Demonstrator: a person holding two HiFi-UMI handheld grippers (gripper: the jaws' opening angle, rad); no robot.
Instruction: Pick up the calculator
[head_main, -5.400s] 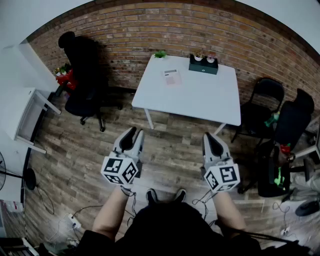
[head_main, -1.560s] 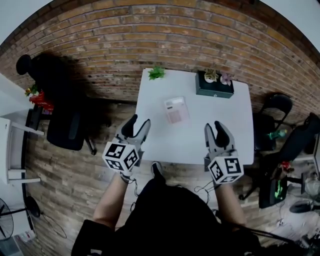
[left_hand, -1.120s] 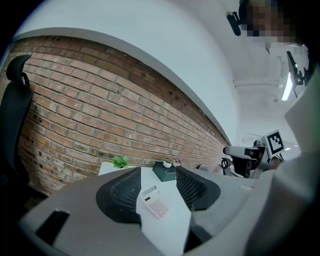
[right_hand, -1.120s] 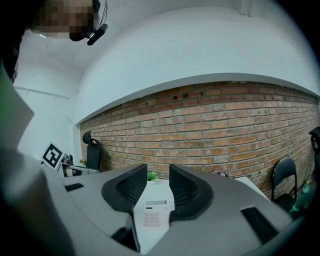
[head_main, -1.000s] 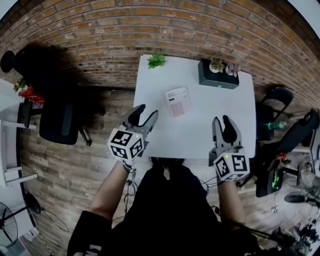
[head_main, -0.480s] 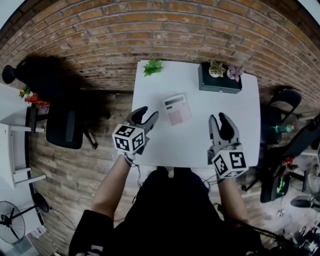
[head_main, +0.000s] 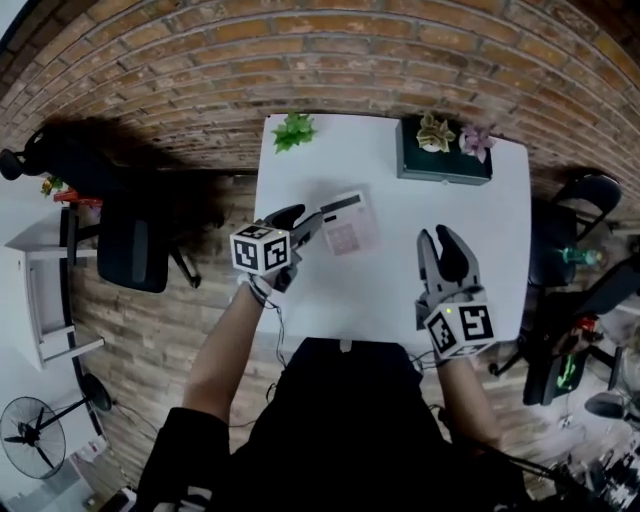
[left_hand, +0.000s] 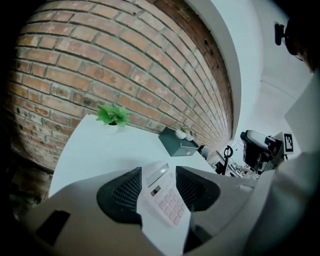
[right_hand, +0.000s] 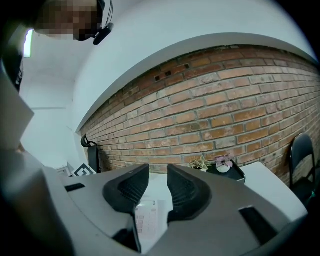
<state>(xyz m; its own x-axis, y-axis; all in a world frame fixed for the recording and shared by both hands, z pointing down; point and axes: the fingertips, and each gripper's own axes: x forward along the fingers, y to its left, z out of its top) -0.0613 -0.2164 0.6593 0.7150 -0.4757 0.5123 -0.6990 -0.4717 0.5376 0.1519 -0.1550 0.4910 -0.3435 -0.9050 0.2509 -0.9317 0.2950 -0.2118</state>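
The pink-white calculator (head_main: 346, 226) lies flat on the white table (head_main: 390, 290), left of its middle. My left gripper (head_main: 304, 220) reaches in from the left, fingertips at the calculator's left edge. In the left gripper view the calculator (left_hand: 167, 197) shows in the gap between the jaws of the left gripper (left_hand: 159, 186), which stand open; the pads do not press on it. My right gripper (head_main: 443, 246) hovers over the table's right half, away from the calculator. Its jaws are closing with nothing between them; the calculator (right_hand: 146, 218) shows far below the right gripper (right_hand: 157, 189).
A small green plant (head_main: 293, 130) stands at the table's far left corner, and a dark planter box (head_main: 445, 160) with two small plants at the far right. A brick wall runs behind. Black chairs stand at the left (head_main: 135, 250) and the right (head_main: 590, 195).
My left gripper has dropped and swung right to the calculator's edge. The right gripper has moved a little forward over the table and its jaws have narrowed.
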